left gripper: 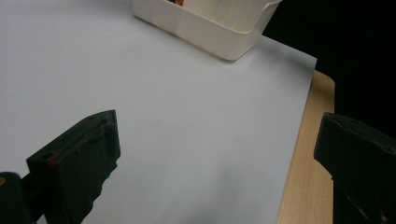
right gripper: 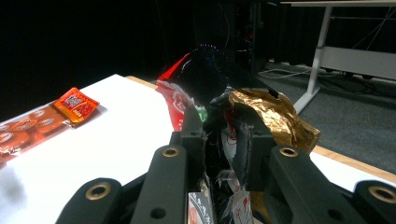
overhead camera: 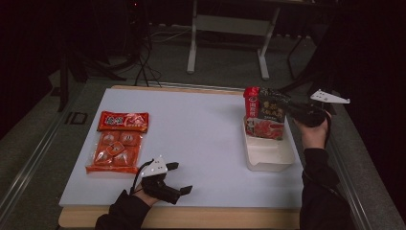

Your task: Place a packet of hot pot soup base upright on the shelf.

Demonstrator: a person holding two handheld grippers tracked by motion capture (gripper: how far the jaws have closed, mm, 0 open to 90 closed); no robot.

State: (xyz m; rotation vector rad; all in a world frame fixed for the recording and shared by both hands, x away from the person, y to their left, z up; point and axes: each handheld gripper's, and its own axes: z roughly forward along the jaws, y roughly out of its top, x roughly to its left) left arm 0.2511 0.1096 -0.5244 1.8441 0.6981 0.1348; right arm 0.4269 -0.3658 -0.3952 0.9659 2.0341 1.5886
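Snack packet (overhead camera: 266, 115), red and black, with gold foil lining: stood upright at the far end of the white bin (overhead camera: 270, 155), clamped between the narrowly set right tongs (overhead camera: 287, 109); in the right gripper view the pads pressed on its crumpled edge. Bin sat at the right side of the white surface (overhead camera: 191, 139). Left tongs (overhead camera: 179, 178): wide apart, nothing between them, at the near edge. Orange multipack (overhead camera: 117, 142): lay flat at the left, well apart.

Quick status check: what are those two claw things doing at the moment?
Right gripper shut on snack bag, over white bin. Left gripper open, idle. Nothing blocking.
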